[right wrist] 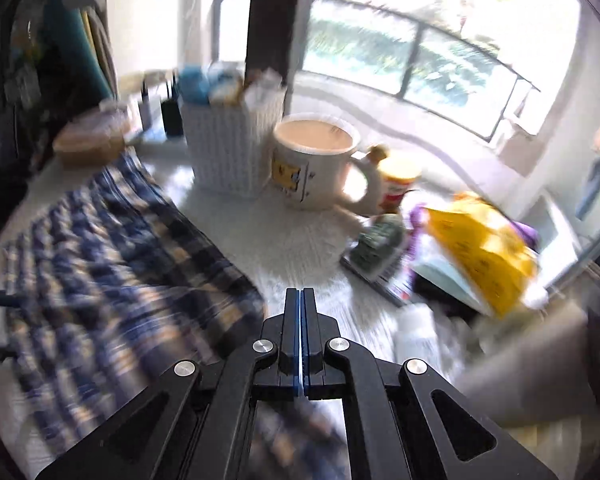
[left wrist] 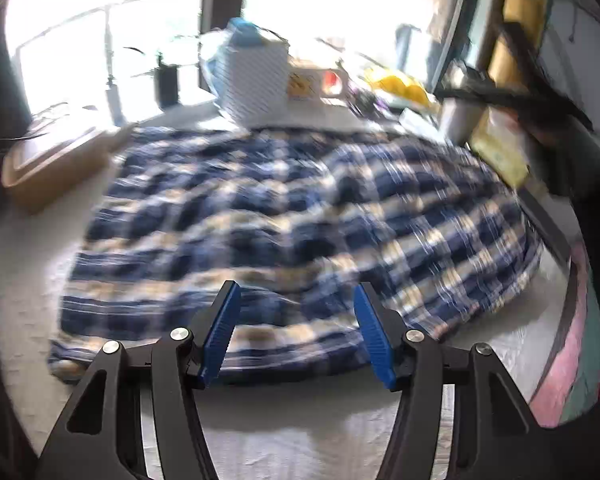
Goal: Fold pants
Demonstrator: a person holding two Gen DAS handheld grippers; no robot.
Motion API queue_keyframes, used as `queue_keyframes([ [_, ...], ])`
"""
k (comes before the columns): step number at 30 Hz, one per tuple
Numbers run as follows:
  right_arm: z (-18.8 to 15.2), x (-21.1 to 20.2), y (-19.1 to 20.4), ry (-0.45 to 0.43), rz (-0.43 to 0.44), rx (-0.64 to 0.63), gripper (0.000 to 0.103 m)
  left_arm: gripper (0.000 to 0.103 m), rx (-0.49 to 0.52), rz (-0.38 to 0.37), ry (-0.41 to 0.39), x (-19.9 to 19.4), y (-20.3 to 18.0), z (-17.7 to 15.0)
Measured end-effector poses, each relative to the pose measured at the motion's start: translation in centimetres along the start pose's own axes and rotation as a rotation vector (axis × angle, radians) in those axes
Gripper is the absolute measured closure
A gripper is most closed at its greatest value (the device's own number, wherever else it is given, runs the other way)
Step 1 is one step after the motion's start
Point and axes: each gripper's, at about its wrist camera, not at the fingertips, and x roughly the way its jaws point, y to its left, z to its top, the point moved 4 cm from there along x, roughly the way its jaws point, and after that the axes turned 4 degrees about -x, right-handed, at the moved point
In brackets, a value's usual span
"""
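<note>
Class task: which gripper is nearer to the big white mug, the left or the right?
Right. The right gripper is shut just short of the mug; the left gripper sits across the plaid pants from it.

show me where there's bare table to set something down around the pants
Bare white table lies just short of the plaid pants, and between them and the mug. Crowded behind: white basket, yellow bag.
</note>
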Motion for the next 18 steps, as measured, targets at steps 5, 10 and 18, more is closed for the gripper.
queue_keyframes([
  [5, -4.3, -5.9, 2.3, -0.074, -0.046, 0.092, 0.000, 0.033, -0.048, 0.052, -0.079, -1.8, 2.5, 0.7],
  [10, -8.7, -8.3, 5.3, -0.078, -0.105, 0.221, 0.000, 0.026, -0.088, 0.082, -0.129, -3.6, 4.7, 0.3],
  [18, -13.9, -10.9, 7.4, -0.095, -0.173, 0.485, 0.000, 0.026, -0.087, 0.163, -0.162, -5.1, 7.5, -1.2],
])
